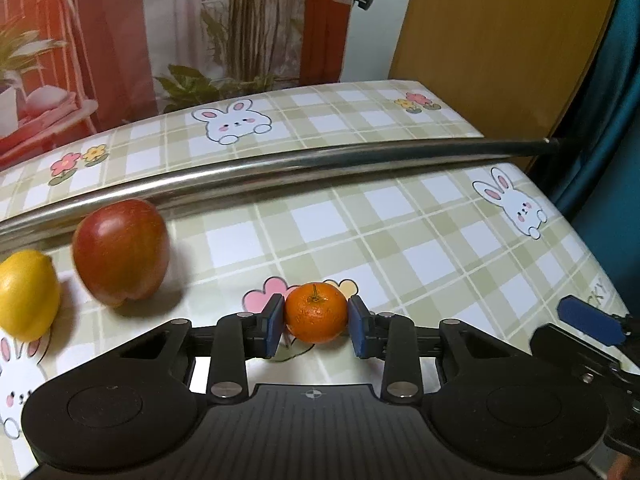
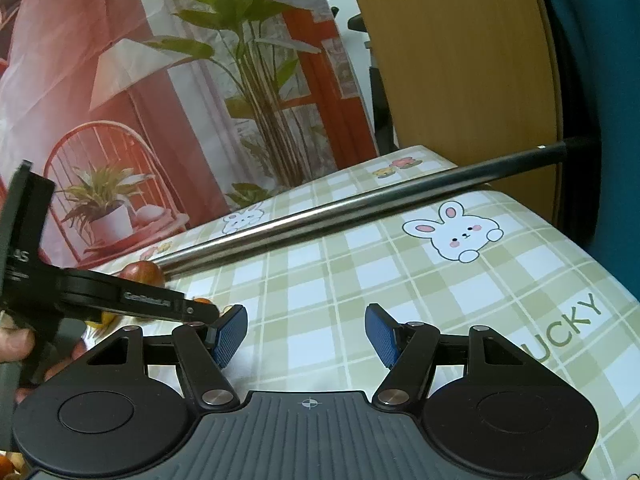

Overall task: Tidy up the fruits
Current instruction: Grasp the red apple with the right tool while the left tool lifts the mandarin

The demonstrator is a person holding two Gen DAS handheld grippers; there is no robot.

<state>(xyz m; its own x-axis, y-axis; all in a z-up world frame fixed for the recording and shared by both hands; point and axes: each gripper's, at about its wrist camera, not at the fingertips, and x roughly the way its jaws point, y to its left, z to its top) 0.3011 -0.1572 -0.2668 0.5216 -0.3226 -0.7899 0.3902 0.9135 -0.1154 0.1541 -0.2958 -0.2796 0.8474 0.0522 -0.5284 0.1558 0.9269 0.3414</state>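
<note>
A small orange mandarin (image 1: 316, 312) sits between the blue pads of my left gripper (image 1: 316, 326), which is shut on it just above the checked tablecloth (image 1: 400, 240). A red apple (image 1: 120, 252) and a yellow lemon (image 1: 26, 294) lie to the left, the apple close to a metal bar (image 1: 280, 164). My right gripper (image 2: 306, 332) stands open over bare cloth with nothing between its fingers. In the right wrist view the left gripper's black body (image 2: 120, 300) crosses the left side and hides most of the apple (image 2: 142, 272).
The metal bar (image 2: 360, 204) runs across the table behind the fruit. A wooden panel (image 1: 500, 40) and a dark teal curtain (image 1: 616, 120) stand at the right. A printed backdrop (image 1: 120, 40) hangs behind. A hand (image 2: 16, 344) holds the left gripper.
</note>
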